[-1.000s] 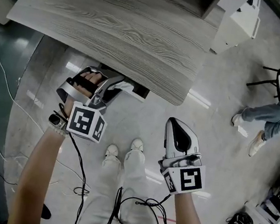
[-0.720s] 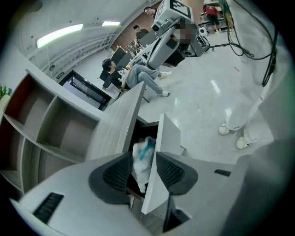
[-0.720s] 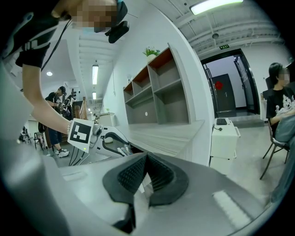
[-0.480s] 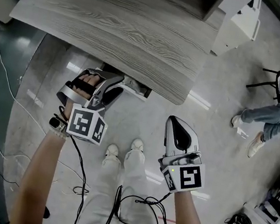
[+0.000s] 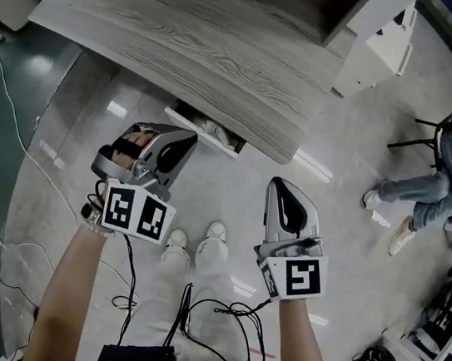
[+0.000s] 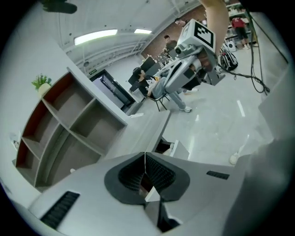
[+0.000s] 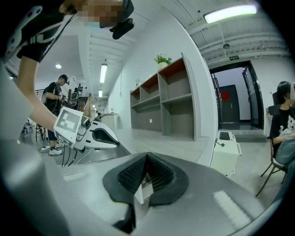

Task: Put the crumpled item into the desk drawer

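Head view, edges: A grey wood-grain desk top (image 5: pixel 205 38) is spread across the upper frame. Under its near edge a white drawer (image 5: pixel 196 128) is pulled part-way out, so its front juts just past the desk's edge.
Crumpled item: A pale crumpled item (image 5: pixel 217 129) is seen lying inside the drawer, apart from both grippers.
Left gripper: The left gripper (image 5: pixel 186 140) is held near the drawer front and apart from it. Its jaws are closing, the tips are already met, and nothing is caught between them.
Right gripper: The right gripper (image 5: pixel 279 190) is held well to the right over open floor. Its jaws are pressed together and nothing is gripped.
Open room: Polished grey floor (image 5: pixel 338 217) is left free between the grippers and to the right of the desk corner. A white cabinet (image 5: pixel 390 40) is set beyond the desk's right end. A seated person (image 5: pixel 437 173) is placed well apart at the right edge. Black cables (image 5: pixel 214 317) are hung below the hands, near white shoes (image 5: pixel 191 242).
Left gripper view only: The drawer opening is shown side-on beneath the desk. A grey open shelf unit (image 6: pixel 69 120), cut off in the head view, is seen at the desk's far side.
Right gripper view only: A small green plant (image 7: pixel 161 59) is shown on top of the shelf unit, with a dark doorway (image 7: pixel 233 97) to its right. The drawer is out of this view.
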